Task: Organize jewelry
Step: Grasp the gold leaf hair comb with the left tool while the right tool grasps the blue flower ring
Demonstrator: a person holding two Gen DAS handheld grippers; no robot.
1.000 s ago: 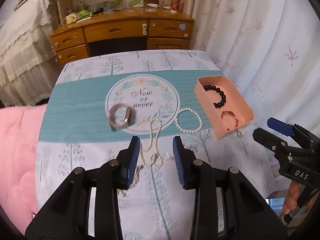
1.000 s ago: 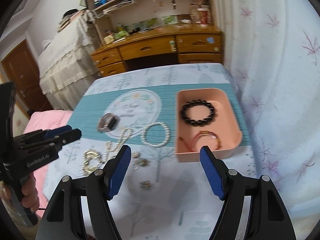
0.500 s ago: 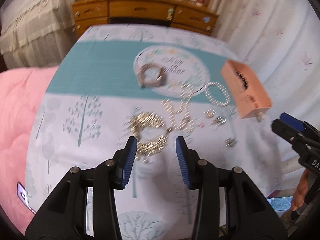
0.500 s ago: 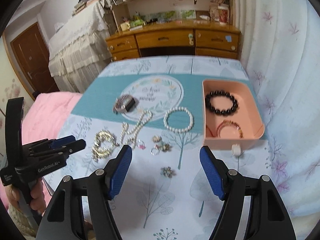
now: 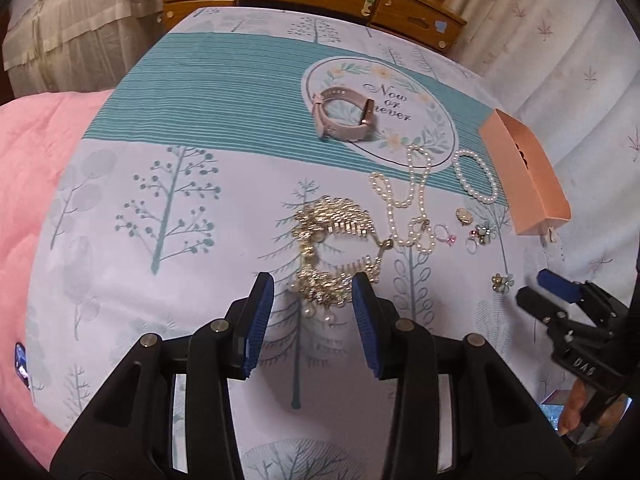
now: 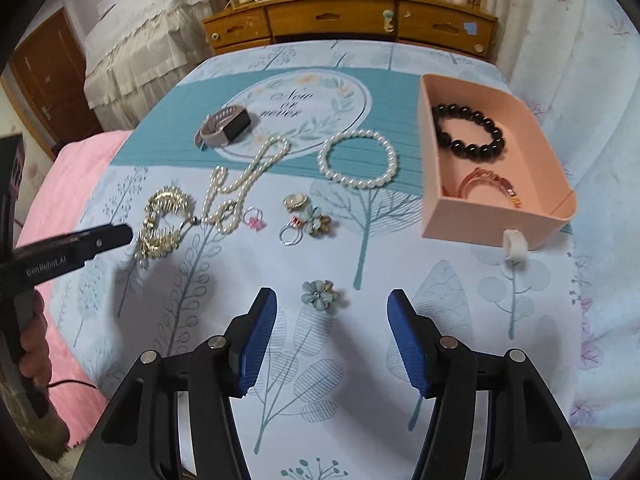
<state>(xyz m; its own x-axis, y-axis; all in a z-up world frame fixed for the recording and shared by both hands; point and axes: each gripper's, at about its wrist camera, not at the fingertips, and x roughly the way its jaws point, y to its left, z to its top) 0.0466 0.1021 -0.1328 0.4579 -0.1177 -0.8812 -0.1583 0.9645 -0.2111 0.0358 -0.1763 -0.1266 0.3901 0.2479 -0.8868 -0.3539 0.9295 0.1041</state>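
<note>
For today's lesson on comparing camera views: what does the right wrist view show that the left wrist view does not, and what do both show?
Only the right wrist view looks into the pink tray, showing a black bead bracelet and a reddish bracelet inside. It also shows a brown door and a hand holding the left gripper.

Only the left wrist view shows the gold necklace lying ahead between the left gripper's fingers.

Both show the pearl bracelet, pearl necklace, watch, flower brooch and wooden desk.
</note>
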